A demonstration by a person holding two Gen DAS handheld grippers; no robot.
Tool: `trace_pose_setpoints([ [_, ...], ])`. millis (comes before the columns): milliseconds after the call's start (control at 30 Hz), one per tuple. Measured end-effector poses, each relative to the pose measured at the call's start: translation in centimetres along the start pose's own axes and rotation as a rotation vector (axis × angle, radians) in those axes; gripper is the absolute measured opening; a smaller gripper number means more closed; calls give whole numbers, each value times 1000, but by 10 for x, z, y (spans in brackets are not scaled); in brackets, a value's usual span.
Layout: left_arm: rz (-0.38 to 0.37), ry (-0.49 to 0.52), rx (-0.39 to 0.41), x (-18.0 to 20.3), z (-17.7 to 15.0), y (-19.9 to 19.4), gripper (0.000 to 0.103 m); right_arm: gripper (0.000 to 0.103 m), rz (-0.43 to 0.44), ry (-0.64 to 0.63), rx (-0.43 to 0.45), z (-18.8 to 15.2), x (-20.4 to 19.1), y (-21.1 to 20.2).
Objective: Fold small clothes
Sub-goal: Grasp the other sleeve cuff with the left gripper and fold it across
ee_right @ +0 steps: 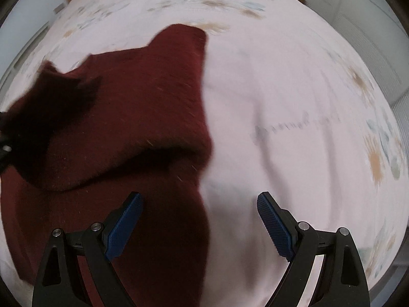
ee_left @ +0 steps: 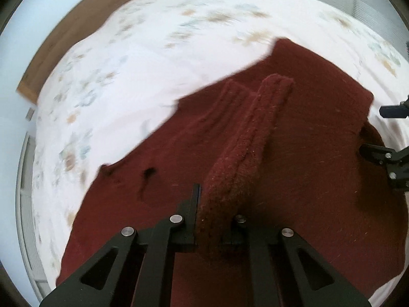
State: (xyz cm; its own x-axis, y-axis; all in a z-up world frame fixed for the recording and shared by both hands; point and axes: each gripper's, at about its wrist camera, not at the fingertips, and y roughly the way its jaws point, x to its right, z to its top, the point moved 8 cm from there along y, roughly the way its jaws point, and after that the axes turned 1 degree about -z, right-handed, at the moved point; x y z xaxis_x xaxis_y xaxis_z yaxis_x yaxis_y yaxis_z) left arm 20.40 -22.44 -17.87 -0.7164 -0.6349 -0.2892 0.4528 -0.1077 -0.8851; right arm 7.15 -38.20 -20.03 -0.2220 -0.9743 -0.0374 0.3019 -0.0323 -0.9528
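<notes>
A dark red knitted garment (ee_left: 306, 140) lies spread on a bed with a white flowered sheet (ee_left: 127, 71). In the left wrist view my left gripper (ee_left: 217, 204) is shut on a raised ridge of the red knit (ee_left: 245, 140), pinched up between its black fingers. The right gripper's black fingers (ee_left: 383, 153) show at that view's right edge, over the garment's side. In the right wrist view my right gripper (ee_right: 199, 212) stands open with blue pads (ee_right: 125, 227); the garment's right edge (ee_right: 179, 117) runs between them, untouched. A folded hump of the knit (ee_right: 153, 153) lies just ahead.
A brown wooden bed frame (ee_left: 84, 25) shows at the upper left of the left wrist view. Pale walls and a white ribbed panel (ee_right: 370, 38) border the bed. The sheet to the right of the garment (ee_right: 294, 128) has soft creases.
</notes>
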Motion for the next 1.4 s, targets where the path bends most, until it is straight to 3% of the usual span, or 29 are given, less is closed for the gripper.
trace_pose_setpoints([
  [67, 11, -62, 21, -22, -6, -5, 8, 90, -2, -14, -1, 7, -7, 3],
  [100, 17, -85, 26, -30, -9, -6, 8, 81, 2, -21, -7, 11, -11, 6],
  [133, 25, -108, 31, -41, -13, -7, 8, 57, 0, -25, -12, 13, -13, 8],
  [200, 31, -147, 39, -58, -23, -10, 8, 27, -7, -34, -26, 19, -19, 12],
  [267, 40, -186, 40, -70, -28, -9, 8, 17, -11, -19, -34, 23, -20, 13],
  [533, -16, -367, -26, -92, -76, 28, 9, 15, -6, -1, -45, 20, -26, 15],
  [667, -87, -460, -54, -102, -98, 43, 16, 15, -6, -4, -48, 19, -28, 15],
  [800, -111, -541, -63, -124, -113, 56, 25, 15, -9, -20, -50, 17, -30, 15],
  [1000, -107, -634, -88, -125, -137, 45, 36, 16, 2, -26, -49, 20, -27, 16],
  [1233, -84, -675, -108, -133, -150, 34, 63, 19, -8, -60, -52, 14, -33, 6],
  [1400, -85, -691, -110, -135, -154, 37, 88, 33, -40, -76, -39, 12, -34, -8],
])
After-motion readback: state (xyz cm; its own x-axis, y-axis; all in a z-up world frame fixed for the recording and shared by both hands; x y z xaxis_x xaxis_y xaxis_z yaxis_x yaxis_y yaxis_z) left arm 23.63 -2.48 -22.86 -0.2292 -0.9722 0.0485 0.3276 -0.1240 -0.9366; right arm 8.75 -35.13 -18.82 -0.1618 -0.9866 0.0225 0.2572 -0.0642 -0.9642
